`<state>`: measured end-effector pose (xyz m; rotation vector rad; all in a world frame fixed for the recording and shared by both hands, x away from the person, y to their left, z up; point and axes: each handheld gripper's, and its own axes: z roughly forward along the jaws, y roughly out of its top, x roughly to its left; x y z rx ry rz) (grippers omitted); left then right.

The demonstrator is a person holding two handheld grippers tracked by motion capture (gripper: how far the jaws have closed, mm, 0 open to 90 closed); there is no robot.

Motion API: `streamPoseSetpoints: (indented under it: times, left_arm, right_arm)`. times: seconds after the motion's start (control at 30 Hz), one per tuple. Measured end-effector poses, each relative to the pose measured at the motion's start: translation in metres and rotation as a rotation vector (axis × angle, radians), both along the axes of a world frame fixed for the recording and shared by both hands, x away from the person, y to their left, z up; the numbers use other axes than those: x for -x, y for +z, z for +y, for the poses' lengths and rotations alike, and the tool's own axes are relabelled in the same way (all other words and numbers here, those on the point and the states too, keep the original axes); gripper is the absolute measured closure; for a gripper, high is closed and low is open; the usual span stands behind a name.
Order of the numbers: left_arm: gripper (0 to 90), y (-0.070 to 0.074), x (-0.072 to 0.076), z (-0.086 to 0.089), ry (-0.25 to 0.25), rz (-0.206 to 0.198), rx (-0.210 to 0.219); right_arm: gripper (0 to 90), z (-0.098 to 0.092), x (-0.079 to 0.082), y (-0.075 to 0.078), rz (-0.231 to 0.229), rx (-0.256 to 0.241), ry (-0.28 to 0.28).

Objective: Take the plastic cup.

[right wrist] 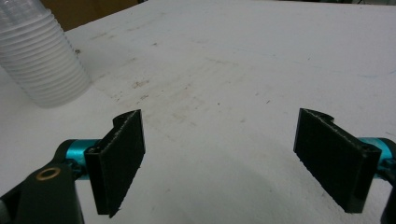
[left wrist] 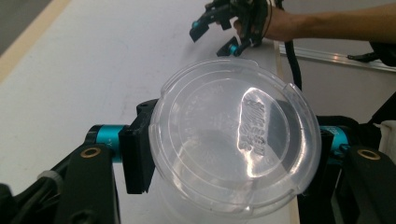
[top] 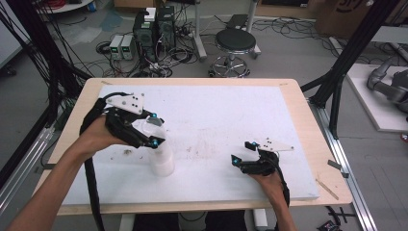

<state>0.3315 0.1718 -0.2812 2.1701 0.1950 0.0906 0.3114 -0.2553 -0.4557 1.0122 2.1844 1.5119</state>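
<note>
A stack of translucent plastic cups [top: 162, 161] stands upside down on the white board, left of centre; the same stack [right wrist: 42, 60] shows at the top left of the right gripper view. My left gripper [top: 154, 129] is at the top of the stack, shut on a clear round plastic piece [left wrist: 233, 140] with embossed lettering on its flat face. I cannot tell whether that piece is a lid or a cup base. My right gripper [top: 243, 153] rests low over the board at the right, open and holding nothing [right wrist: 219, 158]. It also appears far off as the right gripper [left wrist: 219, 30].
The white board [top: 216, 110] covers most of the wooden table [top: 308, 125] and has faint smudges near its middle. On the floor beyond the table are a black stool [top: 235, 43], computer boxes [top: 154, 29] and loose cables. A black frame post [top: 337, 91] stands at the right.
</note>
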Motion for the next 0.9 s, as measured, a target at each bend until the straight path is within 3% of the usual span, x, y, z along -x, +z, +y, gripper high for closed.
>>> streamPoseSetpoints:
  times: [0.03,0.07,0.17,0.2,0.3,0.6,0.9]
  left_arm:
    - [36.1,0.014,0.002,0.003,0.011,-0.012,0.02]
    - [36.2,0.014,0.002,0.003,0.011,-0.012,0.02]
    - [36.5,0.041,0.003,0.009,0.022,-0.043,0.039]
    - [36.5,0.041,0.003,0.009,0.022,-0.043,0.039]
    - [36.7,0.06,0.003,0.012,0.031,-0.064,0.05]
    - [36.7,0.066,-0.001,0.011,0.028,-0.065,0.048]
    - [37.0,0.069,-0.018,0.007,0.017,-0.046,0.066]
  right_arm:
    - [16.6,0.0,0.0,0.0,0.0,-0.001,0.001]
    - [16.6,0.0,0.0,0.0,0.0,-0.001,0.001]
    - [16.5,0.0,0.0,0.0,0.001,-0.002,0.0]
    - [16.5,0.0,0.0,0.0,0.001,-0.002,0.0]
    - [16.5,0.0,0.0,0.0,0.0,-0.001,0.001]
    - [16.5,0.0,0.0,0.0,0.004,-0.007,0.002]
    - [16.5,0.0,-0.002,0.0,0.032,-0.004,0.012]
